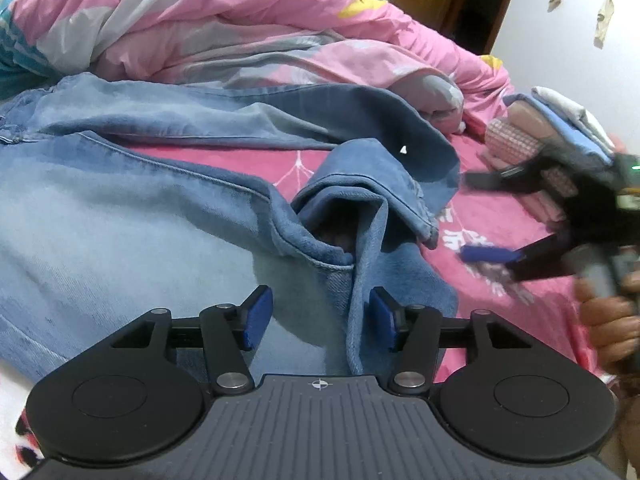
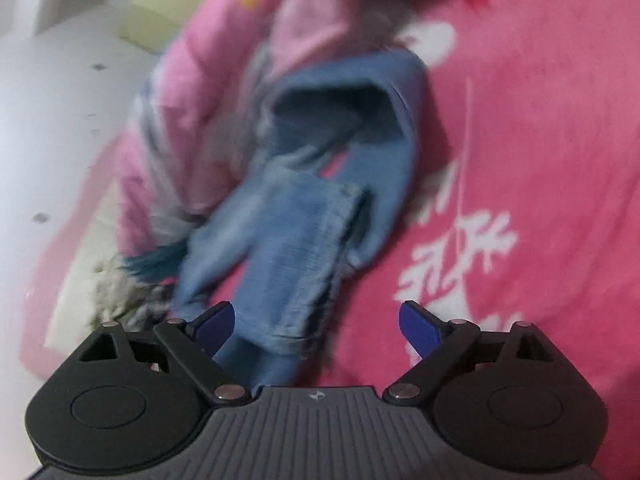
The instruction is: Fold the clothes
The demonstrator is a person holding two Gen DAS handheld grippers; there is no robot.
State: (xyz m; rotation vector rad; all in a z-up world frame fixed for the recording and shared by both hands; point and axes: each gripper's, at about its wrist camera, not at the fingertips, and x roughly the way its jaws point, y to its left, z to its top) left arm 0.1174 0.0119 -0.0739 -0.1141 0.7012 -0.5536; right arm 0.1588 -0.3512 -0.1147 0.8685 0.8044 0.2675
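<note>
In my left wrist view the jeans [image 1: 120, 208] fill the left and centre of the frame, spread over the pink bedsheet [image 1: 512, 320] with its white leaf print. One leg runs across the upper middle; the other ends in a rumpled, open hem [image 1: 360, 216] at centre, its cuff folded back on itself. My left claw [image 1: 320, 318] sits at lower centre with its blue pads [image 1: 258, 318] set apart, and a ridge of denim stands up between them, close against the right pad. I cannot tell whether either pad actually touches the cloth; the claw is not clamped on it.

Behind the jeans, a pink and grey quilt [image 1: 224, 28] is heaped across the top of the frame. At the right edge my right claw [image 1: 480, 216] shows blurred, held in a hand [image 1: 612, 320], its two fingers spread wide above the sheet and holding nothing. Past it, at upper right, a stack of folded clothes [image 1: 560, 132] rests on the bed.

The right wrist view is smeared. The jeans [image 2: 304, 216] lie in the middle of the frame, one hem reaching down towards the claw. My right claw [image 2: 318, 324] is wide apart at lower centre, empty, with the denim nearer its left pad. The bedsheet [image 2: 540, 160] takes up the right half, the quilt [image 2: 208, 100] the upper left.
</note>
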